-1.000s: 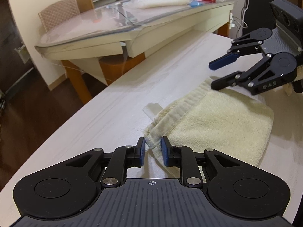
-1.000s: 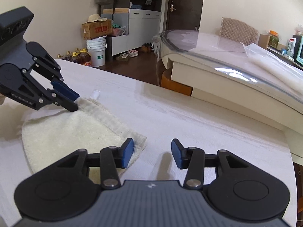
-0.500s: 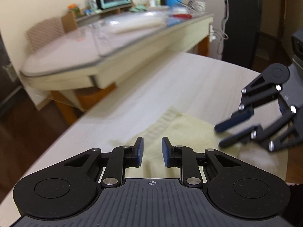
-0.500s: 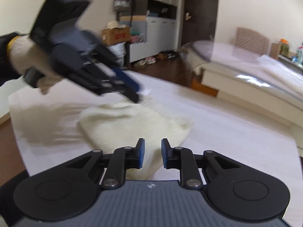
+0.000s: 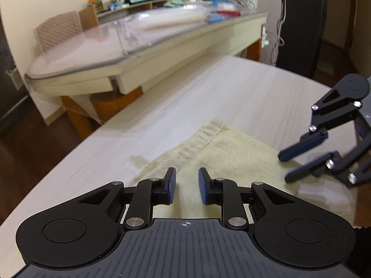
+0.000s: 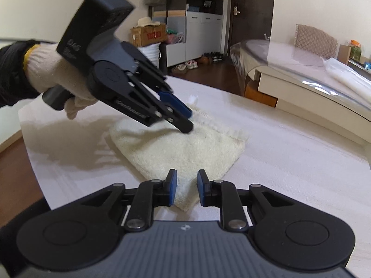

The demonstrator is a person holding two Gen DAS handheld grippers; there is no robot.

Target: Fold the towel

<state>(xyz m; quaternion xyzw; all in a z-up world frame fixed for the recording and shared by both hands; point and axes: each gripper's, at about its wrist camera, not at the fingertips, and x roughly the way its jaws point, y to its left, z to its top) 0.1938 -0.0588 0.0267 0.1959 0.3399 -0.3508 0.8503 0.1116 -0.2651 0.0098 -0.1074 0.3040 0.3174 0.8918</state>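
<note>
Towel [image 6: 185, 148] flat on table [image 6: 289, 153], folded small, under both tools.
L tool [image 5: 186, 186]: narrow gap, nothing held, towel just below tips.
R tool [image 6: 186, 190]: narrow, empty, over near corner.
Step, my guess: fold laid, check or do last fold.
Next: regrip corner.
Table edge near L side; open room ahead.

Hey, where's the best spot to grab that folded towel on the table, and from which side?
Take the towel by its near corner, the point lying just below the right tongs, coming in low from the near edge of the table. That corner juts out free, so a finger could probably slip under the layers there.
</note>
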